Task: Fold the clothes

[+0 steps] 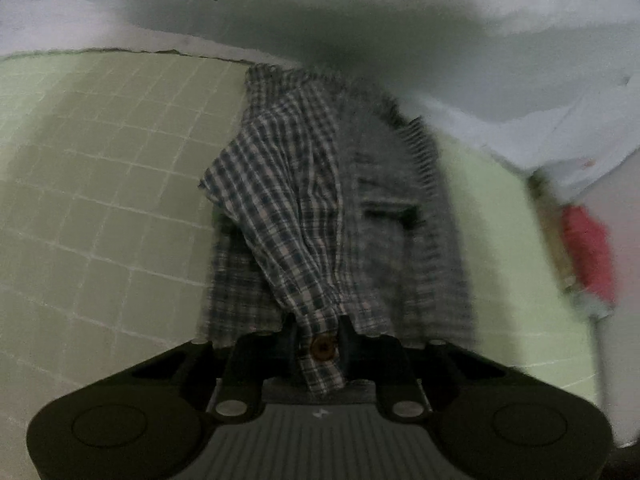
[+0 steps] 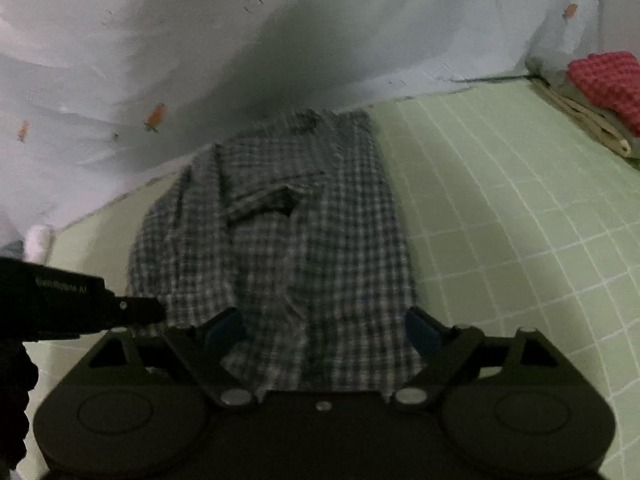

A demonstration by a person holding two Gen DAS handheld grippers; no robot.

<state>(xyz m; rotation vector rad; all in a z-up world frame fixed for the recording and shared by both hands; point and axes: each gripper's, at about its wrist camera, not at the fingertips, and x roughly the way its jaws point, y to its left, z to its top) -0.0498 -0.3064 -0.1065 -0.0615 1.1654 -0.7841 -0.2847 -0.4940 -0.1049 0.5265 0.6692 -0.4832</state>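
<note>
A blue-and-white checked shirt [image 1: 384,216] lies lengthwise on a green gridded mat [image 1: 100,184]. My left gripper [image 1: 320,338] is shut on a cuff of the shirt that carries a brown button [image 1: 322,347]. The sleeve rises from the shirt up into its jaws. In the right wrist view the same shirt [image 2: 312,216] is spread flat, with a pocket flap [image 2: 264,202] showing. My right gripper [image 2: 324,332] hovers over the near hem with its blue pads [image 2: 224,330] wide apart, open and gripping nothing. The left gripper's black body [image 2: 80,304] reaches in from the left edge.
A white cloth with carrot prints [image 2: 120,80] hangs behind the mat [image 2: 500,208]. A red bumpy item [image 2: 608,80] sits on folded pale fabric [image 2: 592,124] at the far right corner; it also shows at the right in the left wrist view [image 1: 588,252].
</note>
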